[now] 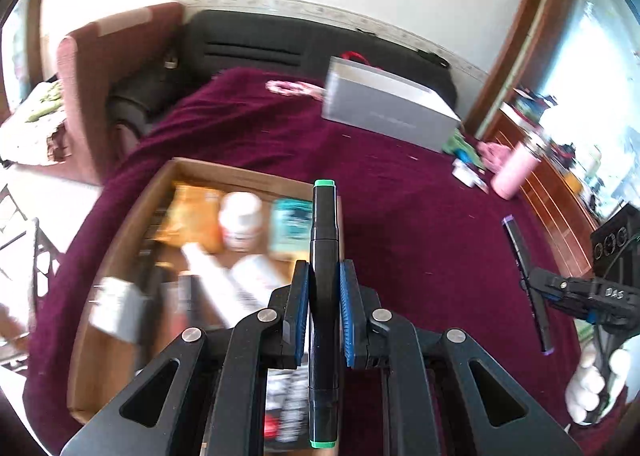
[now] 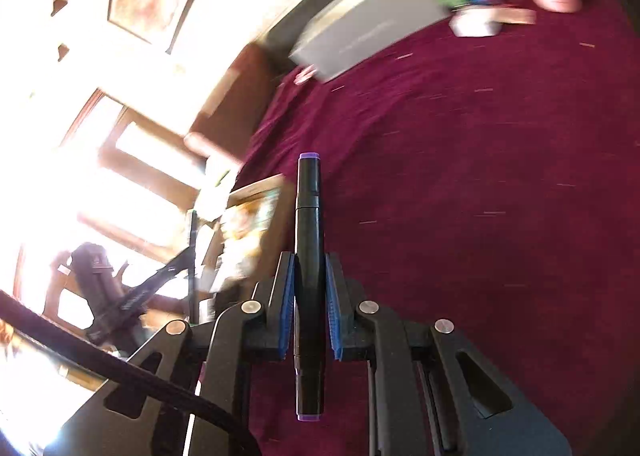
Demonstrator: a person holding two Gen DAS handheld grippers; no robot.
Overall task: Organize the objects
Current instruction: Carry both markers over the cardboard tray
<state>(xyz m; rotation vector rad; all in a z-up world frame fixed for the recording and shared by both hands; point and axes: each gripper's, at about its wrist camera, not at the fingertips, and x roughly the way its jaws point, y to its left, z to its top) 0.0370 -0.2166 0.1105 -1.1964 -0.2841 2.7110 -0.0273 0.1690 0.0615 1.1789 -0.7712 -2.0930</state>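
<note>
The left gripper (image 1: 324, 292) clamps a black green-capped marker (image 1: 323, 240) above the open cardboard box (image 1: 120, 256); the right gripper (image 2: 311, 288), further right, clamps a black purple-capped marker (image 2: 308, 215) over the maroon cloth (image 2: 480, 195).

Wide bare stretch of maroon cloth (image 1: 400, 191) in the middle, free to pass. On the left an open cardboard box (image 1: 120, 240), crowded. At the far edge, grey box (image 1: 384, 103) and pink bottle (image 1: 516, 171).

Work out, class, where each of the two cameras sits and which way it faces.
Left wrist: on the left gripper, looking down over its green-capped marker at the cardboard box; a gloved hand shows.
Right wrist: on the right gripper, facing maroon cloth past its purple-capped marker.
Shared: grey box, pink bottle.
</note>
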